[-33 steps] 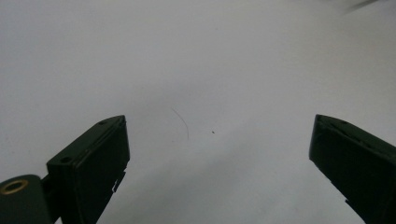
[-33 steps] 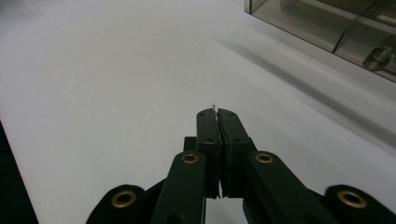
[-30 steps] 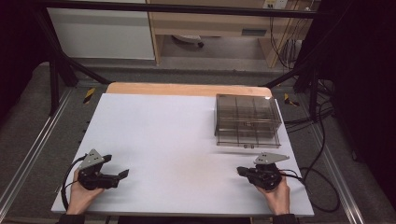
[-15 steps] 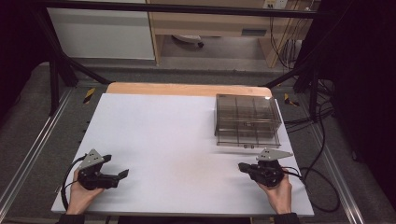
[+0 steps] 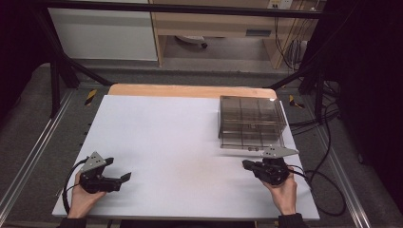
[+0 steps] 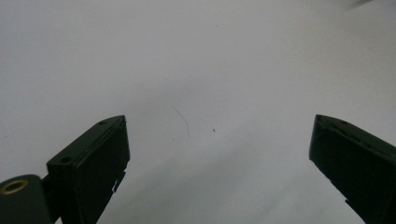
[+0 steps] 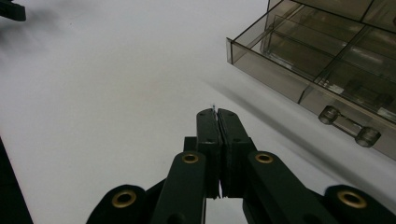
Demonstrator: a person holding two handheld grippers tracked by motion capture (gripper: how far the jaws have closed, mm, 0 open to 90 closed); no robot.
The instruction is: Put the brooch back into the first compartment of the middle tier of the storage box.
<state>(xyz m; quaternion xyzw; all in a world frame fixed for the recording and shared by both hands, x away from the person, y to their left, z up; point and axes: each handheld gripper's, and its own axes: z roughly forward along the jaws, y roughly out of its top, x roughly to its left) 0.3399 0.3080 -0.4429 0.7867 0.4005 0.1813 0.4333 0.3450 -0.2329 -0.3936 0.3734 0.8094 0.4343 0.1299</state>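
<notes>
Right now the smoky plastic box [image 5: 251,121], split into compartments, sits at the far right of the white counter [image 5: 180,142], its near edge just beyond my right gripper [image 5: 249,165]. In the right gripper view the box [image 7: 327,56] shows its front wall and a small clear latch [image 7: 348,126] off to the right. My right gripper [image 7: 216,112] has its fingers [image 7: 208,135] pressed together with nothing between them, hovering low over bare counter. My right hand [image 5: 283,190] holds it from the near edge. My left gripper [image 5: 124,176] rests at the near left corner, well apart from the box, held by my left hand [image 5: 84,199]. In the left gripper view its fingers [image 6: 93,163] stand wide apart over plain white counter, holding nothing.
</notes>
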